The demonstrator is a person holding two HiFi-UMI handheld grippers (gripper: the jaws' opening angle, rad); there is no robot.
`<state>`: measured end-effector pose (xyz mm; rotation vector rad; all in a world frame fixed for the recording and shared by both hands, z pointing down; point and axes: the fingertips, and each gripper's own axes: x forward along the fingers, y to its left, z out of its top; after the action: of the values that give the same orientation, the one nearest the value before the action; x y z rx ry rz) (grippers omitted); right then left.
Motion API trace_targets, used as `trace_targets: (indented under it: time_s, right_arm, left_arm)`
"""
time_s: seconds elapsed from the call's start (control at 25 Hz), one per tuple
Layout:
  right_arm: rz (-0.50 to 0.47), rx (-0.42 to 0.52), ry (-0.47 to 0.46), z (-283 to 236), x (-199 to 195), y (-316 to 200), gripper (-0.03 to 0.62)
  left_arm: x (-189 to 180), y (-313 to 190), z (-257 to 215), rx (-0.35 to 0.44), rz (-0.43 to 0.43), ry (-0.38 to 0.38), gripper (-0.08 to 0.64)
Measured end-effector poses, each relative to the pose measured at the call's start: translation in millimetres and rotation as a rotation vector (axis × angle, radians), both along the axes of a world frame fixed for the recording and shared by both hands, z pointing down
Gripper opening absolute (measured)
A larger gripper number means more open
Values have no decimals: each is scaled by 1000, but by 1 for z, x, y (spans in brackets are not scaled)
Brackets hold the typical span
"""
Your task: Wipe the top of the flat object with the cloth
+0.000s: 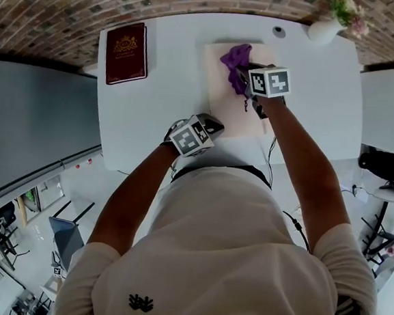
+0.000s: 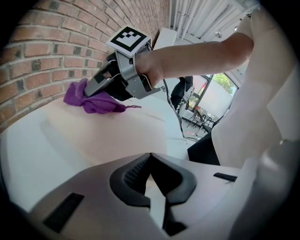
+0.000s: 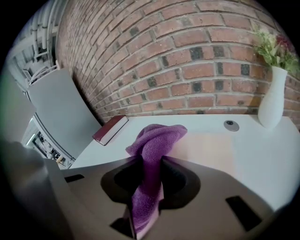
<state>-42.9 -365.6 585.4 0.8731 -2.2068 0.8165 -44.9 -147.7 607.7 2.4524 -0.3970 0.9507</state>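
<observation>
The purple cloth (image 3: 157,140) sits bunched on the far part of the pale flat board (image 1: 219,100), pinched tight between the jaws of the right gripper (image 3: 149,164), with a fold trailing back through them. The left gripper (image 2: 150,161) is at the board's near left corner, its jaws closed together on nothing. The board lies on a white table (image 1: 153,115), with a dark red book (image 1: 126,52) well to its left and a white vase (image 1: 325,29) at the far right.
</observation>
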Motion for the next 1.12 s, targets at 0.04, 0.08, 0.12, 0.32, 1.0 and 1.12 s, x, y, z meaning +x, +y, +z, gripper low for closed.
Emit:
trace_targets:
  time_s: [0.04,0.08,0.12,0.32,1.0,1.12]
  right_arm:
    - [12,0,6,1,8,-3,117]
    - [24,1,11,1,16,-6,117]
    - [35,3,16,1,24,-9,117]
    - [93,10,50,3,68,-26,117]
    - [53,59,-8,-34,50,-42,117]
    - [-37,59,-69,-46,-4,-29,117]
  left_arm:
    - [0,0,0,-3,-1,3,25]
    - [0,0,0,-4,-3,4,25]
    - [0,0,0,-4,-4,4,25]
    - [1,-1,0,-7,-1,4,25]
    - [4,-3,-5,-28,-1,3,25]
    - [4,-3,-2,-28,-2,-10,25]
